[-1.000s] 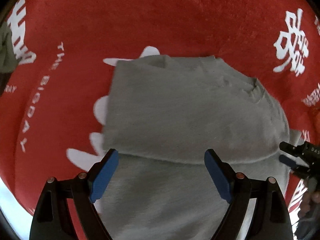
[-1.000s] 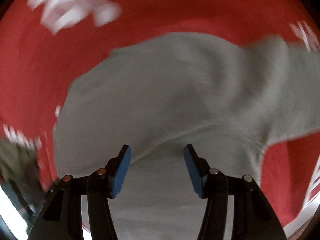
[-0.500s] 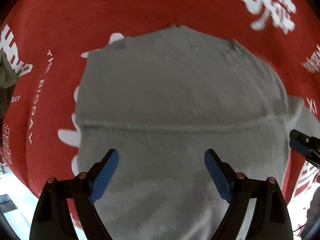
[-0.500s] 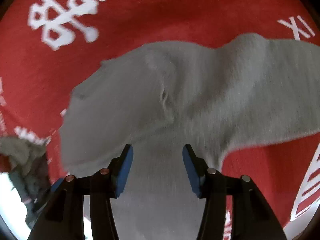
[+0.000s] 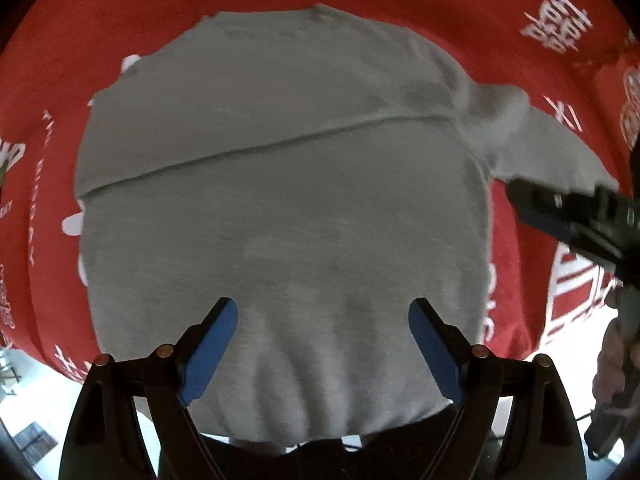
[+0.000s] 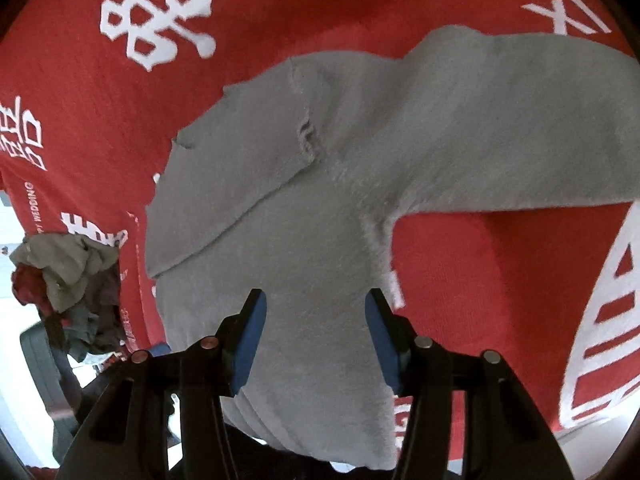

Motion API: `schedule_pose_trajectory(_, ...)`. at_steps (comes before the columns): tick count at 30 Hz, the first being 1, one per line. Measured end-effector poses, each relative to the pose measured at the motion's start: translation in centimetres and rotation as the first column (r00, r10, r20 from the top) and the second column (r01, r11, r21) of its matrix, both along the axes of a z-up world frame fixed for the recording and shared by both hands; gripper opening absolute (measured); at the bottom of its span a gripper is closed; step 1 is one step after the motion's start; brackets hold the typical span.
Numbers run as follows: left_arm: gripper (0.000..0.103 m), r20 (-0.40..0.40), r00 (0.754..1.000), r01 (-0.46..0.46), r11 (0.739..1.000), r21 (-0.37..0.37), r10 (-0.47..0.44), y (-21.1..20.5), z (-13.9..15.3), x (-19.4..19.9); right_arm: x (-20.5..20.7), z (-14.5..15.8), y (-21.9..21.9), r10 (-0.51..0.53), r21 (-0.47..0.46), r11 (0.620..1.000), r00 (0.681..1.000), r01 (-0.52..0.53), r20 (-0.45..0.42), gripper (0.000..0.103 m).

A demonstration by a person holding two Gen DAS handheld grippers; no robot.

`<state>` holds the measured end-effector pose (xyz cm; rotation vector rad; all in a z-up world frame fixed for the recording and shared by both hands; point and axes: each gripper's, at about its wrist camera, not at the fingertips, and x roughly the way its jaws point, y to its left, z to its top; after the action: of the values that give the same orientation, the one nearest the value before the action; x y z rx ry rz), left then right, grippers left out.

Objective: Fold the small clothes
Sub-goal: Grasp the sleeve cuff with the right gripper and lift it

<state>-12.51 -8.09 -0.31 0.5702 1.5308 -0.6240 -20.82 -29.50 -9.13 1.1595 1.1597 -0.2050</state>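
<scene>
A red fabric tablecloth printed with white Chinese characters and small English lettering covers the work surface and fills most of both views. At its left edge in the right wrist view lies a crumpled heap of olive, dark red and grey cloth. Past the cloth's near edge a pale, brightly lit floor shows.

Both wrist views look closely down on the same grey garment.

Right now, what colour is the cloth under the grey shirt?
Red cloth with white printed characters, clearest in the right wrist view.
</scene>
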Motion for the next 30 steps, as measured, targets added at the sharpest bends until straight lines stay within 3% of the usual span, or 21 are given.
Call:
schedule_pose_trajectory(5,0.088,0.024,0.999,0.043,0.999,0.001,-0.043,-2.6,-0.4,-0.3,-2.4,0.4,-2.5,-0.081,-0.024,0.996,0.995,0.082,0.050,0.056)
schedule_pose_trajectory(10,0.088,0.068,0.995,0.071,0.997,0.000,-0.071,-5.5,-1.3,0.9,-5.9,-1.2,-4.8,-0.212,0.030,0.977,0.977,0.211,0.021,0.056)
schedule_pose_trajectory(13,0.088,0.097,0.991,0.095,0.995,0.003,-0.095,-7.5,-1.9,1.7,-8.9,-2.0,-6.5,-0.301,0.016,0.954,0.954,0.301,0.001,0.056)
schedule_pose_trajectory(20,0.088,0.131,0.984,0.127,0.992,-0.023,-0.122,-12.0,-2.9,2.0,-16.3,-3.4,-11.4,-0.579,0.003,0.816,0.815,0.579,0.032,0.056)
schedule_pose_trajectory(25,0.088,0.148,0.980,0.140,0.990,-0.024,-0.135,-14.2,-3.9,1.2,-19.6,-4.1,-12.7,-0.696,0.001,0.718,0.717,0.696,0.040,0.056)
schedule_pose_trajectory(30,0.088,0.167,0.977,0.135,0.991,-0.012,-0.131,-15.5,-4.6,1.1,-22.4,-4.5,-13.3,-0.763,0.024,0.645,0.642,0.764,0.070,0.056)
